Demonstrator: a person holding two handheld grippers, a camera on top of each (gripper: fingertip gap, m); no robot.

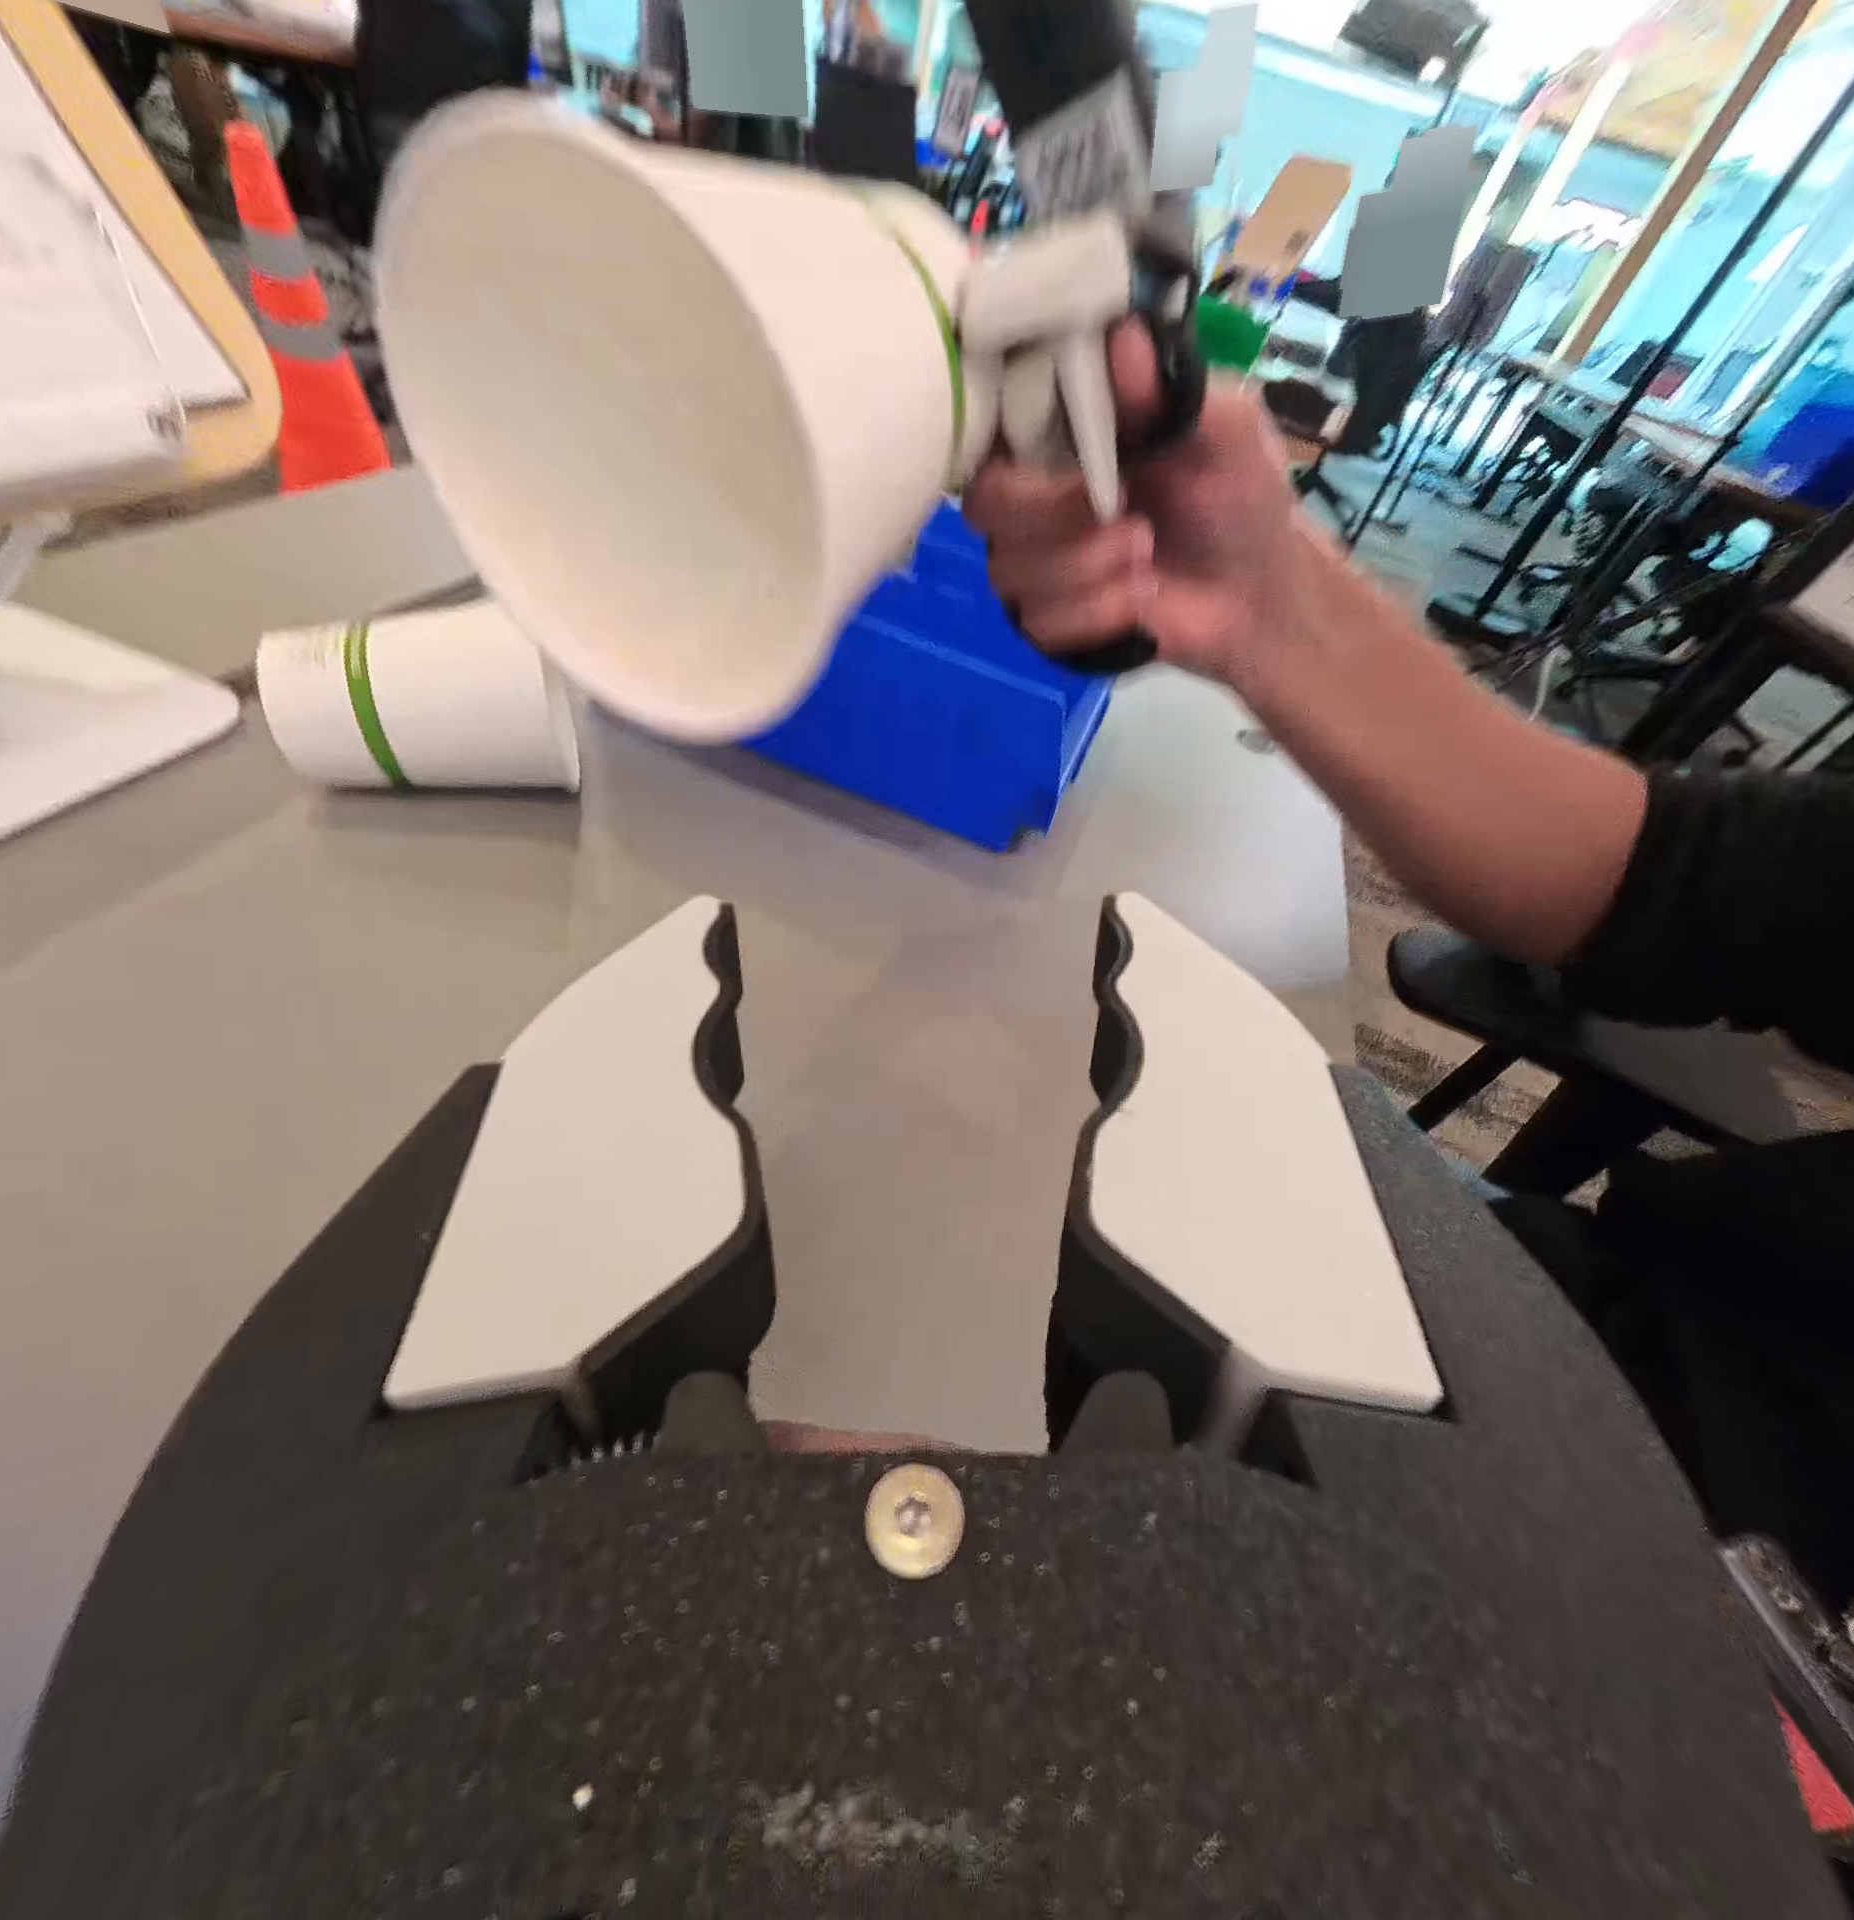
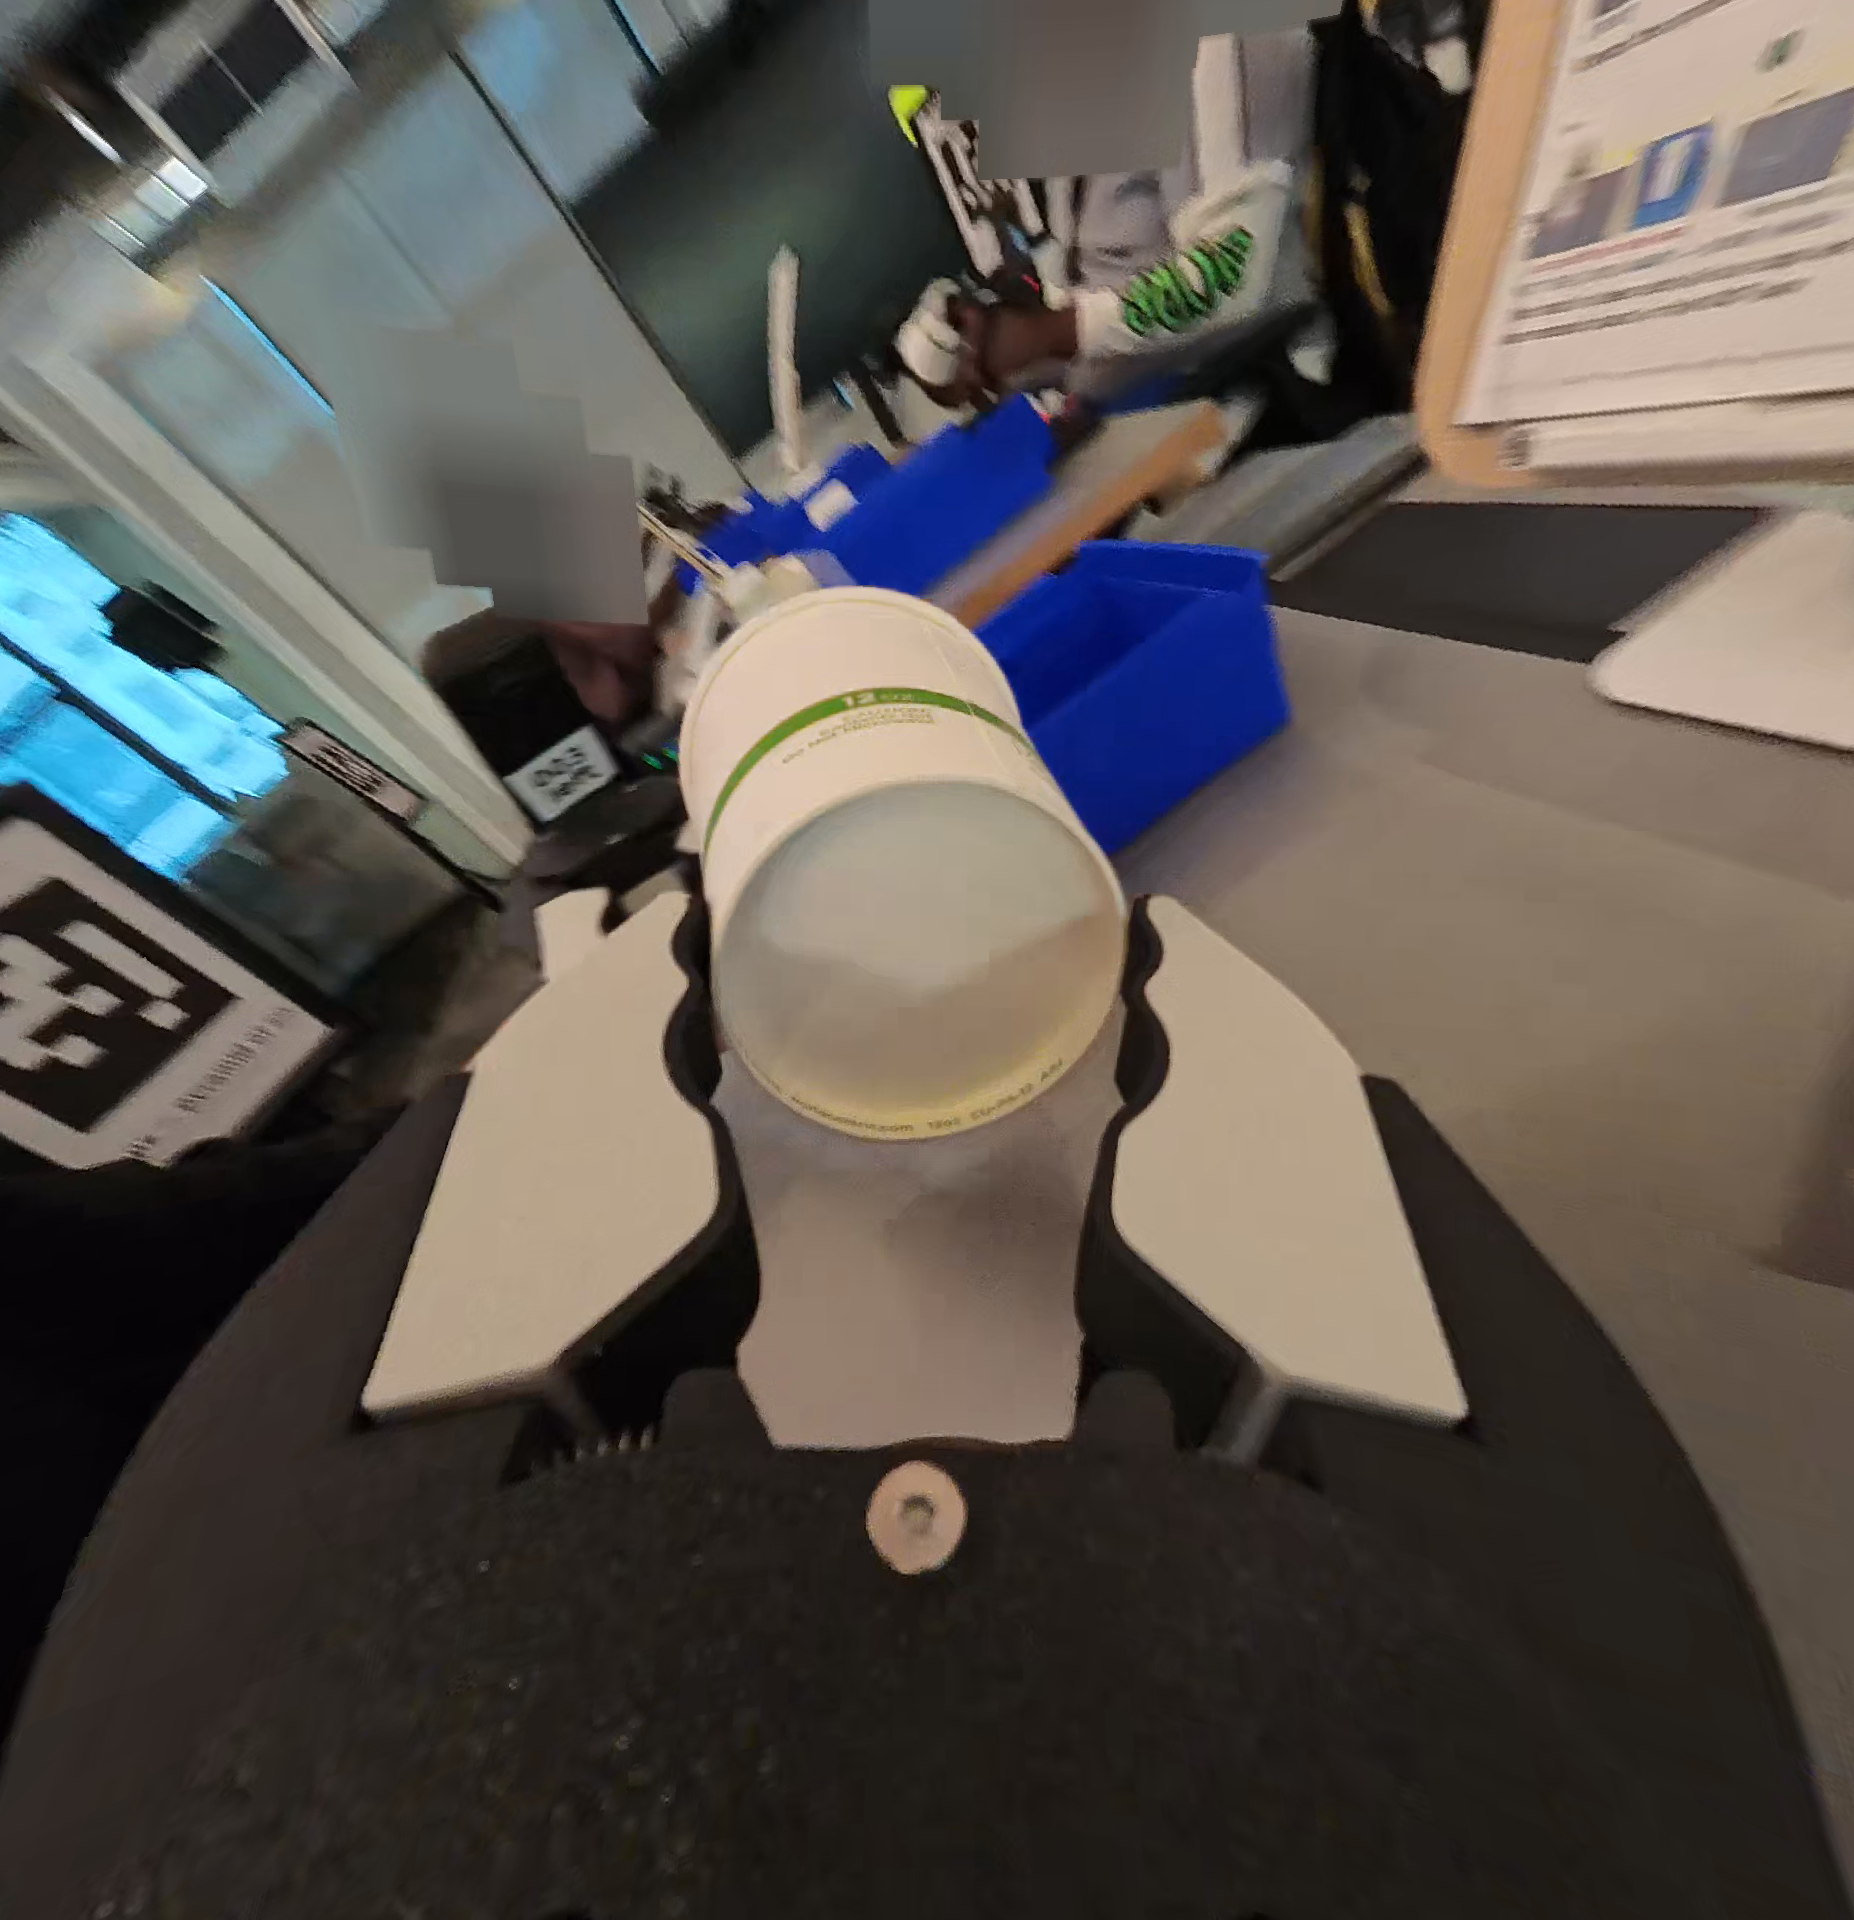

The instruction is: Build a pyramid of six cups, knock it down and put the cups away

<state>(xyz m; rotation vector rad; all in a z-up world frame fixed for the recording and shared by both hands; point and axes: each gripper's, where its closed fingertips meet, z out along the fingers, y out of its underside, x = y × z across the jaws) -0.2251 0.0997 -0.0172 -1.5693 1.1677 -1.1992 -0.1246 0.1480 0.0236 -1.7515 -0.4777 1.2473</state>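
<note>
Right gripper [image 2: 918, 997] clamped on the base end of a white paper cup [image 2: 881, 831] with a green band, jaws narrowed against its bottom rim, cup lying on its side in the grip with the flat bottom toward the camera and the mouth pointing away. Same cup [image 1: 632, 416] seen from the left wrist view as a wide white mouth tilted toward the lens, raised above the grey table [image 1: 279, 987], with a bare hand [image 1: 1141, 540] wrapped round the right gripper's handle. Left gripper [image 1: 918, 997] with jaws set wide apart, nothing between them, only bare tabletop showing in the gap. Second paper cup [image 1: 414, 696] with a green band lying on its side on the table, left of the blue bin [image 1: 933, 717], near a white stand base [image 1: 92, 717]. Blue plastic bin [image 2: 1141, 675] sitting on the table beyond the held cup, open top up. Orange traffic cone [image 1: 299, 312] standing farther back, blurred.
</note>
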